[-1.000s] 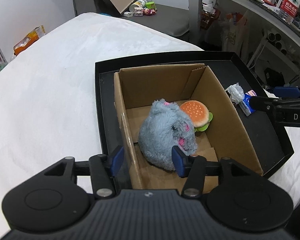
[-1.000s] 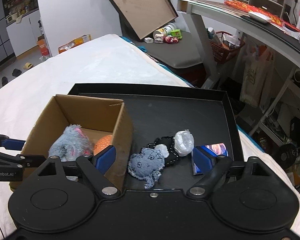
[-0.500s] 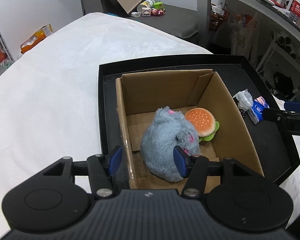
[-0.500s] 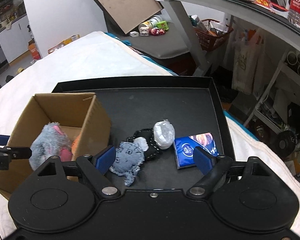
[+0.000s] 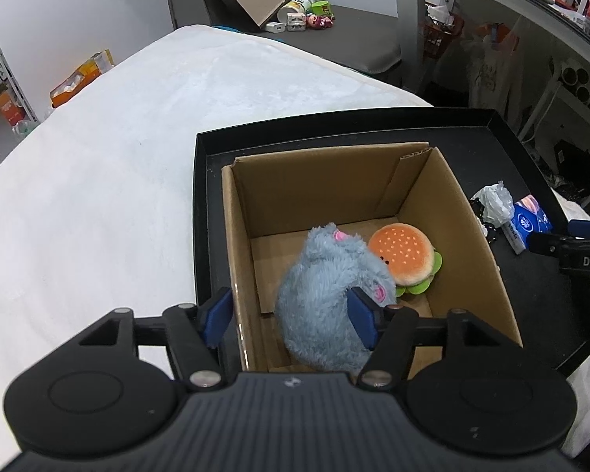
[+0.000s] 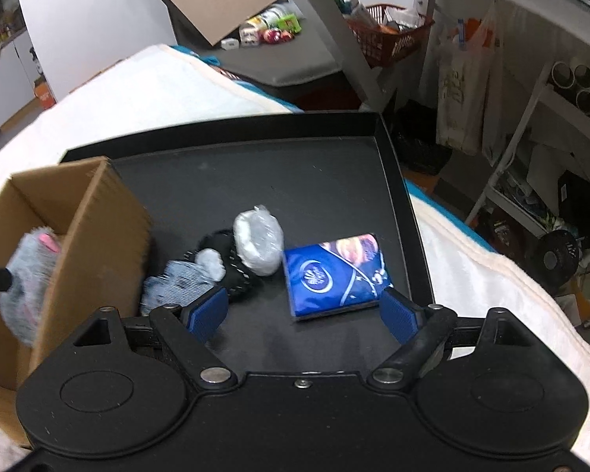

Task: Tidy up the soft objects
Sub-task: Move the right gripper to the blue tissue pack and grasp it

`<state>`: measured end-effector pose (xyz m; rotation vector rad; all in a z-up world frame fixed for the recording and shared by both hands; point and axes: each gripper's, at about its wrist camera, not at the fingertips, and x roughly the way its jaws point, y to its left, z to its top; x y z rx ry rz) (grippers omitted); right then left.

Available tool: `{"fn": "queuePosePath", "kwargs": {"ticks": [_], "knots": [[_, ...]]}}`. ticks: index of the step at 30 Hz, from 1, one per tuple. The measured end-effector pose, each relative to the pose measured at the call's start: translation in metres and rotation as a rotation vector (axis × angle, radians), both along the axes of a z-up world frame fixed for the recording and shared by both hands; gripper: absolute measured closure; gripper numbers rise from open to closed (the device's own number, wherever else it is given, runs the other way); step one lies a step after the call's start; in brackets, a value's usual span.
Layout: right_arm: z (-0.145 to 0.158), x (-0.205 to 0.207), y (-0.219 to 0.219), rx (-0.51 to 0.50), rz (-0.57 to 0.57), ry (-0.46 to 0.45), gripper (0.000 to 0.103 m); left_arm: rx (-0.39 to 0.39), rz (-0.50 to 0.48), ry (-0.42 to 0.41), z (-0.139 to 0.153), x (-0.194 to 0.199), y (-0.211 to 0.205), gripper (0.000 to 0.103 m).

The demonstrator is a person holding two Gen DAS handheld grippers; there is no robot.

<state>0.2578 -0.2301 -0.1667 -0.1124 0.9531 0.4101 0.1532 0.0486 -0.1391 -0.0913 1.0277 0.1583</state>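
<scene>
The grey plush toy (image 5: pixel 326 299) lay in the cardboard box (image 5: pixel 464 236) just as it had a second before, leaning against the burger plush (image 5: pixel 403 255), but the right gripper (image 6: pixel 303 312) had swung rightward since then, so that the blue tissue pack (image 6: pixel 334 275), earlier at the edge of its right finger, now sat between its wide-spread fingers, untouched. The left gripper (image 5: pixel 291 320) had drawn back a little; its jaws stood apart and empty, straddling the box's left wall, with the right pad in front of the plush. Whether that pad touched the fur could not be told. In the right wrist view the box and the plush were blurred and cut off at the left edge, and the burger was hidden behind the box wall. On the black tray (image 6: pixel 334 133), beside the box, lay a denim-grey soft toy (image 6: pixel 185 279), partly hidden by the left finger, then a black knitted item (image 6: pixel 226 259) mostly covered by its neighbours, then a white plastic-wrapped bundle (image 6: pixel 257 238), then the tissue pack. The tray rested on a white cloth (image 5: pixel 118 165).
</scene>
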Motion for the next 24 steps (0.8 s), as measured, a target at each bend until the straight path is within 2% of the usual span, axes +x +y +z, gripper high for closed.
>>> {"fn": "queuePosePath", "kwargs": {"ticks": [10, 22, 24], "knots": [[-0.023, 0.015, 0.000, -0.038, 0.019, 0.015, 0.019, 0.057, 0.000, 0.033, -0.008, 0.012, -0.010, 0.033], [-0.037, 0.030, 0.000, -0.044, 0.008, 0.026, 0.018, 0.074, 0.015, 0.050, -0.013, 0.021, -0.012, 0.030], [-0.038, 0.031, -0.002, -0.038, 0.003, 0.030, 0.021, 0.075, 0.014, 0.050, -0.013, 0.021, -0.012, 0.030]]}}
